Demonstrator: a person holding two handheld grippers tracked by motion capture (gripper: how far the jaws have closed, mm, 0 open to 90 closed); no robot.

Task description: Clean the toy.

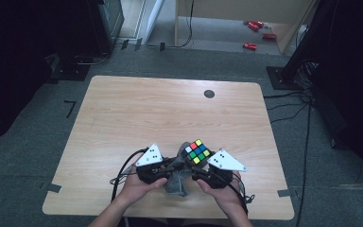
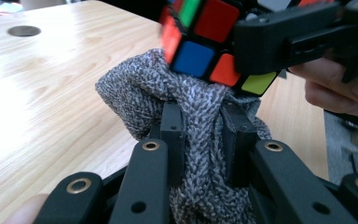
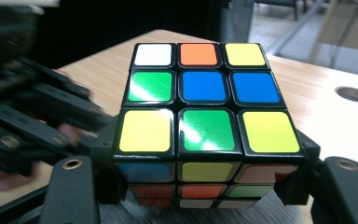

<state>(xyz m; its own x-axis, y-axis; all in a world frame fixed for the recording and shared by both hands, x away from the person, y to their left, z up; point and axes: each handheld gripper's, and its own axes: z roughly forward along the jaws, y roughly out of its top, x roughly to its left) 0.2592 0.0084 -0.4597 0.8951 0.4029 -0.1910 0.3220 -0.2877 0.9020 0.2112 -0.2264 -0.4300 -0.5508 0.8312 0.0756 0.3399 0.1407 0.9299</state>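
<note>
Both claws work near the table's (image 1: 123,109) front edge, cube (image 1: 196,151) above cloth (image 1: 177,182).

You hold two grippers, the left gripper (image 1: 170,166) and the right gripper (image 1: 196,169). You have one puzzle cube (image 1: 196,152), one grey cloth (image 1: 177,182) and one desk (image 1: 137,109) with one round hole (image 1: 209,93). Four red cans (image 1: 257,33) lie on the floor.

Your 2 forearms enter from near table edge, hands side by side. Your left gripper (image 1: 170,166) jaws pinched tight, pointing right. Your right gripper (image 1: 199,166) jaws part-spread, clamped, pointing left toward other hand.
</note>
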